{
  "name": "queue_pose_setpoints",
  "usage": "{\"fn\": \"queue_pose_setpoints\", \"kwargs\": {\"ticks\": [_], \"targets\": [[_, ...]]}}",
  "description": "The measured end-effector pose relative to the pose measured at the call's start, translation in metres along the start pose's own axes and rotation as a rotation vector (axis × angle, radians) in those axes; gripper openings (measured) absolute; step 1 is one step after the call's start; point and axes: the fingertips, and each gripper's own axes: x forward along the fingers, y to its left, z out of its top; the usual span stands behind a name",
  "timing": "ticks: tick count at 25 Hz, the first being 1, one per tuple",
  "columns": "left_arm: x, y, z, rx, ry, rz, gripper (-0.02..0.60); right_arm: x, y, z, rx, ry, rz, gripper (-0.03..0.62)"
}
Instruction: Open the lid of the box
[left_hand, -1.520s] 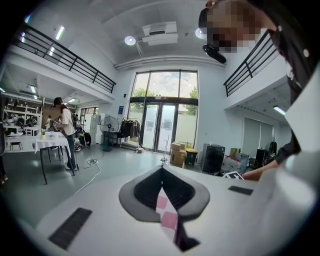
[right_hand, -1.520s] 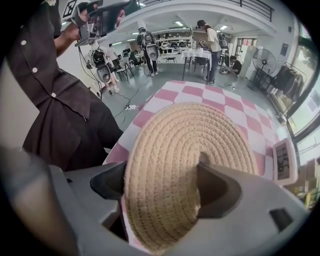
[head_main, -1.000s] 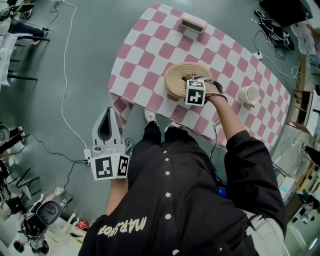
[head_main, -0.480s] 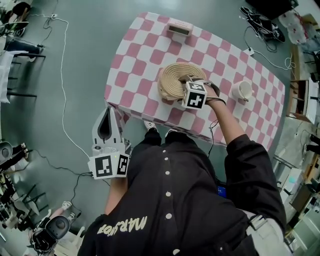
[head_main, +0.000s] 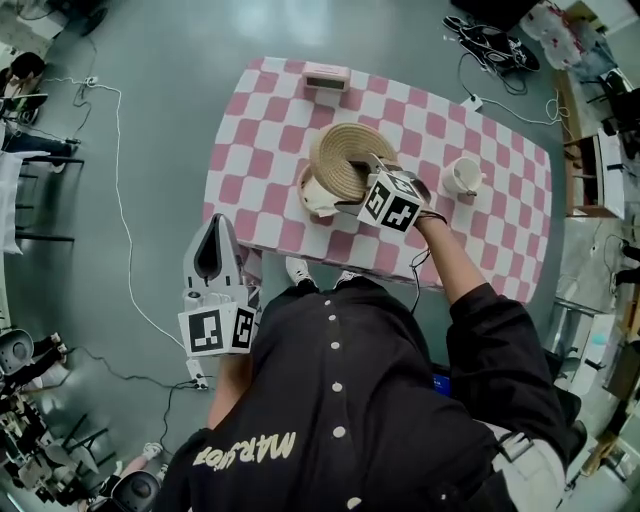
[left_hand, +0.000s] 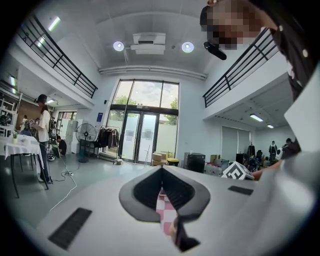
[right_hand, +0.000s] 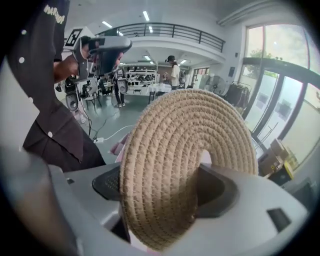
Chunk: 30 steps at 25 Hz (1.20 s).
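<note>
Now: lid (head_main: 349, 160) off box (head_main: 318, 198).
R gripper (head_main: 368, 168) clamps the woven lid, tilted above box; L gripper (head_main: 214, 228) jaws together, empty, off-table.

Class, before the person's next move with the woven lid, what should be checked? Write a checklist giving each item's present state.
1. Right claw grips the lid: ok, pinched between both jaws.
2. Lid raised off the box: ok, tilted above it.
3. Bare table for setting the lid down: ok, checked cloth free beside the box.
4. Cup out of the way: ok, stands apart.
5. Left claw free to help: ok, shut, empty, off the table's edge.
6. Box contents: cannot tell.
</note>
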Motion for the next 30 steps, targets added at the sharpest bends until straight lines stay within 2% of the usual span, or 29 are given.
{"fn": "queue_pose_setpoints", "kwargs": {"ticks": [8, 13, 17, 24, 30], "targets": [[0.018, -0.009, 0.015, 0.014, -0.056, -0.057, 0.011, -0.074, -0.028, 0.048, 0.198, -0.313, -0.176, 0.385], [0.029, -0.012, 0.023, 0.018, -0.085, -0.084, 0.011, -0.135, -0.045, 0.074, 0.261, -0.493, -0.317, 0.385], [0.036, -0.014, 0.030, 0.021, -0.104, -0.098, 0.011, -0.175, -0.048, 0.089, 0.317, -0.618, -0.374, 0.387], [0.048, -0.016, 0.041, 0.029, -0.133, -0.115, 0.011, -0.235, -0.052, 0.091, 0.399, -0.761, -0.490, 0.387], [0.054, -0.010, 0.053, 0.043, -0.155, -0.109, 0.011, -0.281, -0.066, 0.072, 0.463, -0.832, -0.666, 0.387]]}}
